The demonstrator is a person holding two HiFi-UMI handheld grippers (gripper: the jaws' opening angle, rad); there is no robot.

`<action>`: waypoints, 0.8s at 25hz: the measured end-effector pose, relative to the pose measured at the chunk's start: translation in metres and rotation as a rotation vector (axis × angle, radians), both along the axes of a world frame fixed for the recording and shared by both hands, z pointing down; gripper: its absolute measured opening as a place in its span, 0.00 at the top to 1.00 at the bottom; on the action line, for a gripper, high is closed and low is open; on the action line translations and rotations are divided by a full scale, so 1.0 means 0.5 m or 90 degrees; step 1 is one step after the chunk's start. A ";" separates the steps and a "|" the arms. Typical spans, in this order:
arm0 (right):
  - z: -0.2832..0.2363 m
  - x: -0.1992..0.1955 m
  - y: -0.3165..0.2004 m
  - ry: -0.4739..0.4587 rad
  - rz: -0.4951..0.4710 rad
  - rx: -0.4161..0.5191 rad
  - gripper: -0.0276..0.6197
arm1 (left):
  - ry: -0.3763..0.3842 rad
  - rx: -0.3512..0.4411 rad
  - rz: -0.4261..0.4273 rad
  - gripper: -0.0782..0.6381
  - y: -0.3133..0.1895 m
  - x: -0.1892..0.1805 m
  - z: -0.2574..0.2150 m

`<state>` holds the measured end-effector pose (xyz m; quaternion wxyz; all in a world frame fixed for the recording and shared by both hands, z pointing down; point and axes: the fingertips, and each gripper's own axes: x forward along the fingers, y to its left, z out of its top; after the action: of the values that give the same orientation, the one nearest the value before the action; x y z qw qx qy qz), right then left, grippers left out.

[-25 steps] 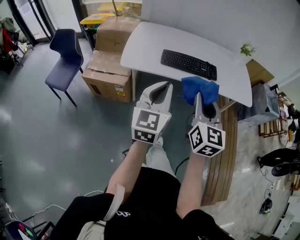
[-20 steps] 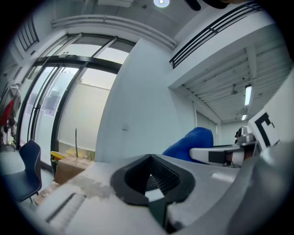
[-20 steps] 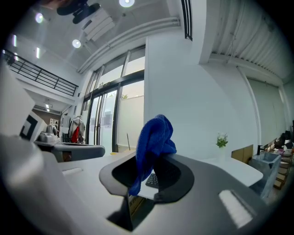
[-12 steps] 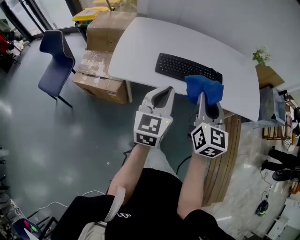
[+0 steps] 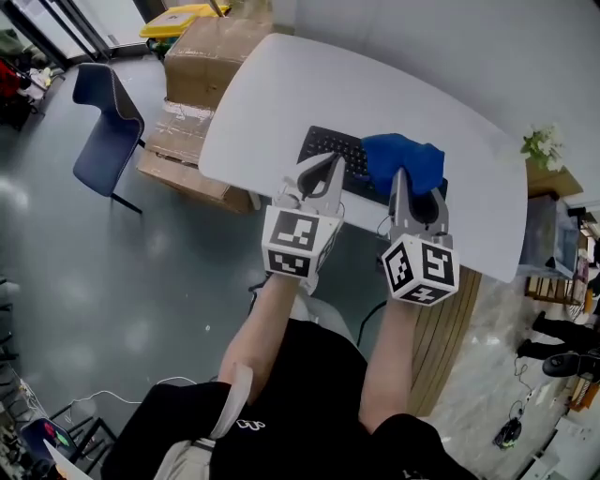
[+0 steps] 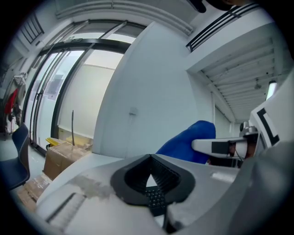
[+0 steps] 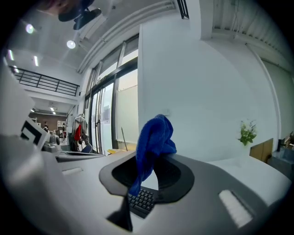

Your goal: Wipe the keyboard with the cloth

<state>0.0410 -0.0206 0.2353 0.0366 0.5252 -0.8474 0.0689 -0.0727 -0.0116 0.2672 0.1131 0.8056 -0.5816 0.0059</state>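
A black keyboard (image 5: 328, 150) lies on the white table (image 5: 272, 94), with its right part hidden under a blue cloth (image 5: 405, 161). My right gripper (image 5: 399, 176) is shut on that cloth and holds it bunched above the keyboard. In the right gripper view the cloth (image 7: 154, 140) hangs from the jaw tips and the keyboard's keys (image 7: 140, 200) show below. My left gripper (image 5: 328, 165) is shut on nothing, its tips over the keyboard's near edge. The left gripper view shows the keyboard's keys (image 6: 156, 198) between the jaws and the cloth (image 6: 188, 140) to the right.
Cardboard boxes (image 5: 202, 52) stand at the table's left end, with a yellow bin (image 5: 178, 17) behind them. A blue chair (image 5: 103, 108) is on the floor at the left. A small plant (image 5: 542, 145) sits at the table's right end. A wooden unit (image 5: 450, 328) stands below right.
Both grippers have moved forward from short of the table to over its near edge. The cloth, still held, now covers the keyboard's right part.
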 end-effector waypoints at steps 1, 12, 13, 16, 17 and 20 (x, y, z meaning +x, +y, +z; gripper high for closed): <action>0.002 -0.007 -0.013 -0.005 -0.008 -0.003 0.83 | -0.003 0.001 -0.005 0.90 -0.014 -0.005 -0.007; 0.146 -0.101 -0.112 -0.026 -0.074 -0.113 0.83 | -0.030 -0.091 -0.017 0.90 -0.109 -0.046 0.113; 0.160 -0.109 -0.123 -0.025 -0.075 -0.124 0.83 | -0.032 -0.099 -0.012 0.90 -0.117 -0.048 0.127; 0.189 -0.136 -0.147 -0.024 -0.081 -0.148 0.83 | -0.041 -0.120 0.002 0.90 -0.137 -0.058 0.164; 0.196 -0.145 -0.153 -0.022 -0.085 -0.155 0.83 | -0.042 -0.126 0.002 0.90 -0.144 -0.063 0.170; 0.218 -0.173 -0.173 -0.019 -0.093 -0.172 0.83 | -0.046 -0.142 0.001 0.90 -0.168 -0.078 0.191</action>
<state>-0.0455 -0.1072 0.3445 0.0996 0.4512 -0.8668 0.1874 -0.1117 -0.0957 0.3628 0.1811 0.7878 -0.5801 0.1000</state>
